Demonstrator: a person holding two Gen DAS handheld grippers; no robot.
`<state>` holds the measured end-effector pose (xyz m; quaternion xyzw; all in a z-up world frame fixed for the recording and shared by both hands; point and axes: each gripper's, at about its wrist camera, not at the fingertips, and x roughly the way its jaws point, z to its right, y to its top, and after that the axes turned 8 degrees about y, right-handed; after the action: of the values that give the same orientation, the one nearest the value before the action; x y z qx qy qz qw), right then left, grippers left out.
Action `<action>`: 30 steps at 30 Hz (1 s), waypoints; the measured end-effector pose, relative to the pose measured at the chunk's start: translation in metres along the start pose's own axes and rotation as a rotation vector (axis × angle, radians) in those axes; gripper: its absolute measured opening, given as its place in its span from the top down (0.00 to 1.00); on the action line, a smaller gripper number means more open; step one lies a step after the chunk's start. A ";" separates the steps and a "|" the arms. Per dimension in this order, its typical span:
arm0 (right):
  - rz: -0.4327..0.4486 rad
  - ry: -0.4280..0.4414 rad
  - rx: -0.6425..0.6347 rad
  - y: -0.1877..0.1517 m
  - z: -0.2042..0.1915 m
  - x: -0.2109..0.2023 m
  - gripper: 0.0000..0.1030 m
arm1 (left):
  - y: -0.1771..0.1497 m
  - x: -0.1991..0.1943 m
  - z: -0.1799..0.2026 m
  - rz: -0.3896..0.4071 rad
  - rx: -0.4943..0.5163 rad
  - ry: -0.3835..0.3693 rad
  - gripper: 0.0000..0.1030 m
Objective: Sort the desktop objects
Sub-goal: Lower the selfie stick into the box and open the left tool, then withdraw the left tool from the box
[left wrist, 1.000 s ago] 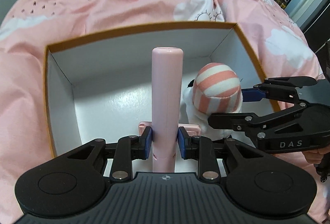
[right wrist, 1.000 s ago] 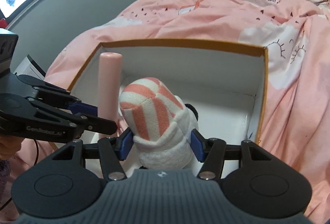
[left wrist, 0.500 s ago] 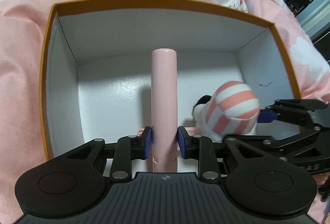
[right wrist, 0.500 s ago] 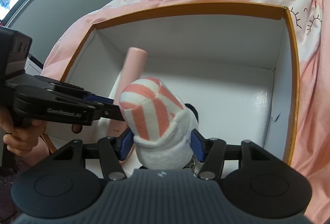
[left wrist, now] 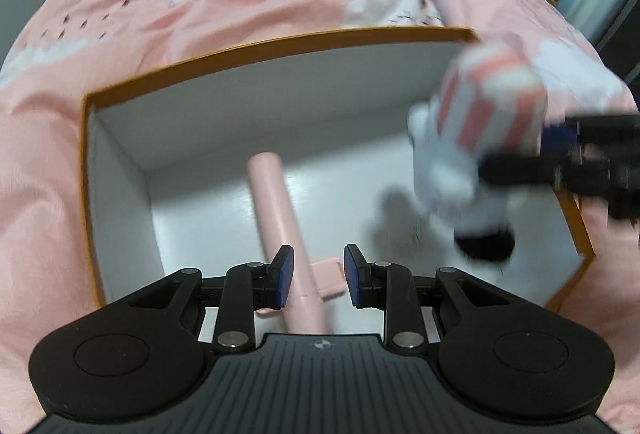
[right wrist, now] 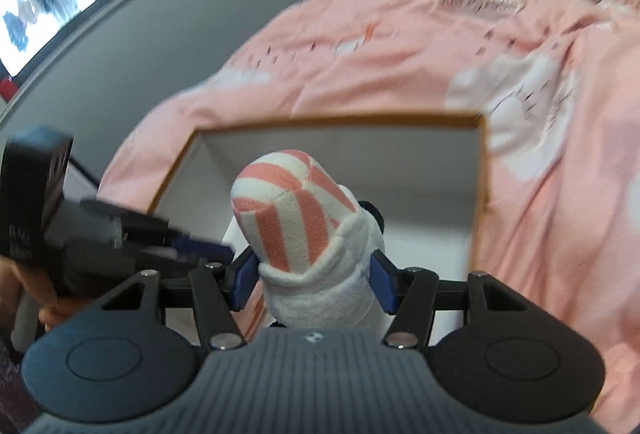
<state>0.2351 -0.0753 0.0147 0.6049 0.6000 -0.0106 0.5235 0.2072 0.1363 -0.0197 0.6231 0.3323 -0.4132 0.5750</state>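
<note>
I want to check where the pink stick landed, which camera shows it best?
The left wrist view: the pink stick lies tilted on the white floor of the box, nearly whole, between open fingers. In the right wrist view the striped plush toy hides it.

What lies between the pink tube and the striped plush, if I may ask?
Only bare white box floor, crossed by the plush's shadow, lies between the tube and the plush; the left wrist view shows it.
</note>
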 end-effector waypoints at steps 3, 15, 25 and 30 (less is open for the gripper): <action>0.057 -0.031 0.006 0.003 0.004 -0.017 0.41 | 0.002 0.002 0.025 0.013 0.121 0.064 0.70; 0.053 -0.020 0.013 -0.005 0.022 -0.021 0.41 | 0.003 0.050 0.078 -0.151 0.575 0.167 0.70; 0.029 0.025 0.004 -0.004 0.025 -0.009 0.41 | 0.008 0.081 0.101 -0.334 0.952 0.138 0.70; 0.022 0.022 -0.020 -0.001 0.027 -0.006 0.41 | 0.007 0.094 0.105 -0.374 1.082 0.146 0.64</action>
<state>0.2494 -0.0973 0.0058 0.6063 0.5991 0.0079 0.5228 0.2408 0.0262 -0.1003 0.7862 0.2169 -0.5747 0.0671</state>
